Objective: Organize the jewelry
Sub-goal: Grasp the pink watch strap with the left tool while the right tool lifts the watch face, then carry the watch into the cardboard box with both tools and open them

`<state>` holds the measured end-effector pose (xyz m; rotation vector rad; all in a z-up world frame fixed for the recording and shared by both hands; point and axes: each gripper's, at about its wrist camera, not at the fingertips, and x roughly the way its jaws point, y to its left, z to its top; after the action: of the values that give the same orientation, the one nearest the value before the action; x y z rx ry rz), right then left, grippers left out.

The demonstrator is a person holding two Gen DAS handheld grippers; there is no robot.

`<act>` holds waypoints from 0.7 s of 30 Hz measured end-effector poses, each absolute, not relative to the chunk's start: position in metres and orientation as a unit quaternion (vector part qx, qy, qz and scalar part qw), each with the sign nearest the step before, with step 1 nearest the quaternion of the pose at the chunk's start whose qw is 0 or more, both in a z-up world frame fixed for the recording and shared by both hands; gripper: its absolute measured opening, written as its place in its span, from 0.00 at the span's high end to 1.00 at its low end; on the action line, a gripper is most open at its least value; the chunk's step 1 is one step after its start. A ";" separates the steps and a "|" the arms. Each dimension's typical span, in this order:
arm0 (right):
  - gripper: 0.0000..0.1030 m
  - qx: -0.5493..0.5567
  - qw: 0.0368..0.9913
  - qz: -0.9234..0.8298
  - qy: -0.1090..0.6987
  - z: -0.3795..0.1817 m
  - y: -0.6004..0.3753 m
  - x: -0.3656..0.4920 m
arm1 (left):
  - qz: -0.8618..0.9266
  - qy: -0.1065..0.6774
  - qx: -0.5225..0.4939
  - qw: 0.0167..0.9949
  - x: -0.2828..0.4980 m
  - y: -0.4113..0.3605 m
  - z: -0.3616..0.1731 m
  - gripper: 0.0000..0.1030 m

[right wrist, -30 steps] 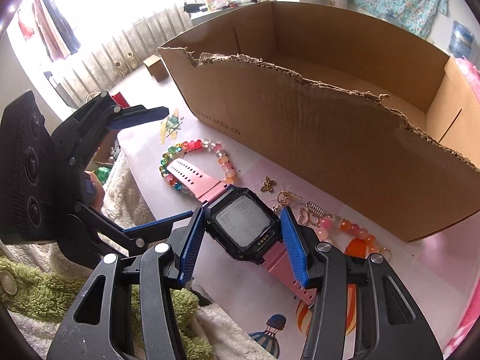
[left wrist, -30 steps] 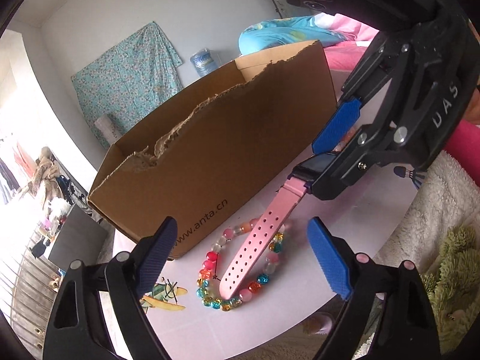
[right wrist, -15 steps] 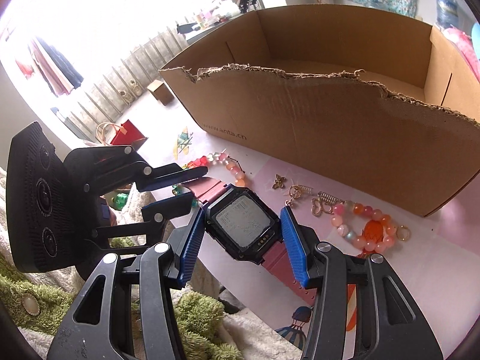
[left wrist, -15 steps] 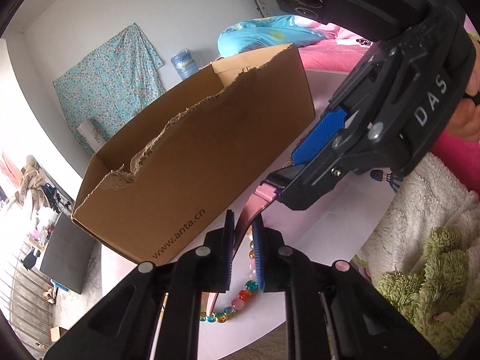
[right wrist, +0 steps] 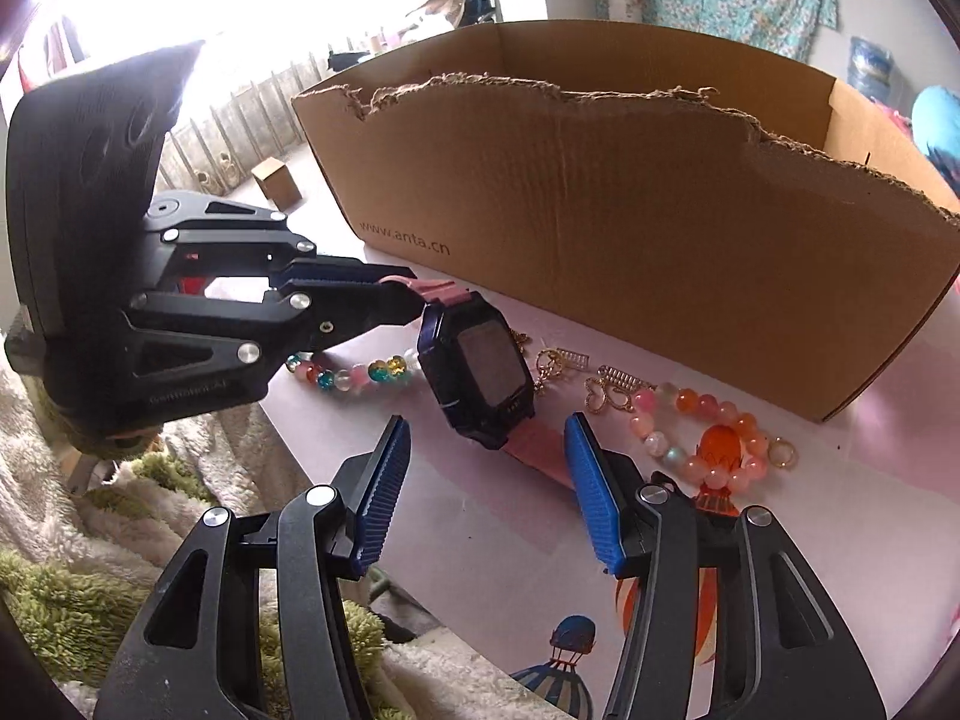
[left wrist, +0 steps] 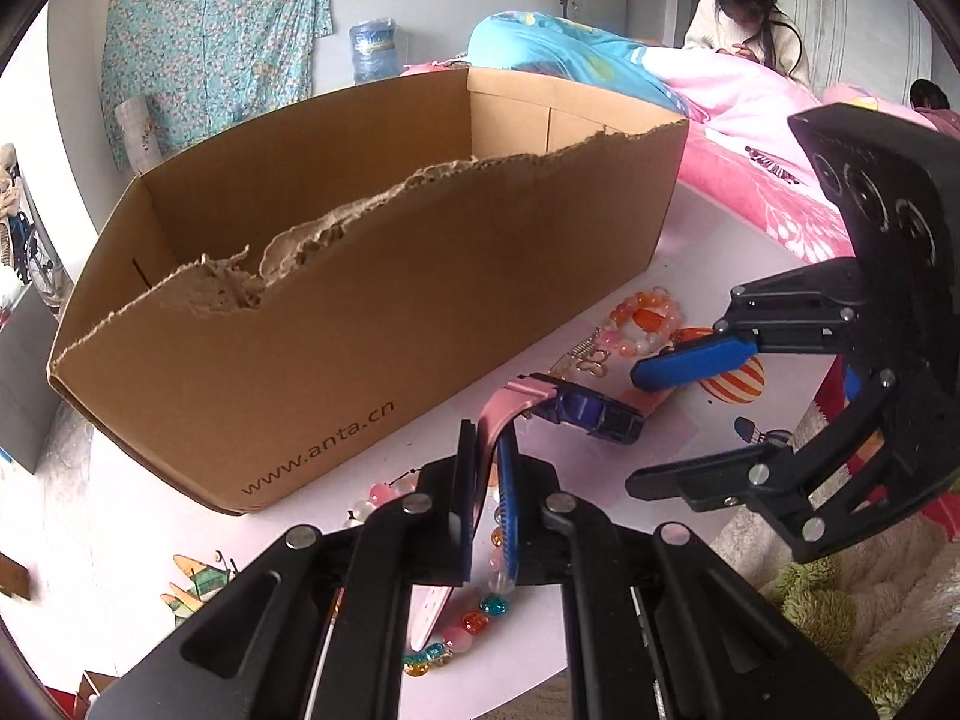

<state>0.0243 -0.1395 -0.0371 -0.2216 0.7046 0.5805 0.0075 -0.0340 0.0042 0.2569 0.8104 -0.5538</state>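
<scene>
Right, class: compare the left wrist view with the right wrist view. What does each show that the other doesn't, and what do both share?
Only the left wrist view: a person in a white top beside pink bedding, and a water bottle behind the box.

Only the right wrist view: the watch face head-on, and a hot-air balloon print on the table.

Both: the torn cardboard box, the pink-strapped watch, the left gripper shut on its strap, the right gripper off it, and the orange bead bracelet.

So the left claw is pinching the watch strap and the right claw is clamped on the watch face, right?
Not quite. The left claw does pinch the pink watch strap, but the right claw stands open, clear of the watch face, as the right wrist view shows.
</scene>
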 end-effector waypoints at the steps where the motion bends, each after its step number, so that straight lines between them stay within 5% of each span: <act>1: 0.60 -0.128 0.897 0.264 0.331 -0.039 -0.136 0.022 | -0.267 0.389 0.119 0.874 0.009 -0.033 0.004 0.94; 9: 0.86 -0.148 0.923 0.214 0.283 -0.035 -0.139 0.013 | -0.274 0.387 0.086 0.876 0.016 -0.025 0.012 0.94; 21: 0.93 -0.084 0.949 0.220 0.212 0.051 -0.149 -0.004 | -0.298 0.307 0.064 0.902 -0.003 -0.010 0.094 0.97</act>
<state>-0.0044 -0.1490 0.0514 -0.1705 0.4313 0.4475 -0.0029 -0.0097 0.0937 0.1321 0.6344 -0.6163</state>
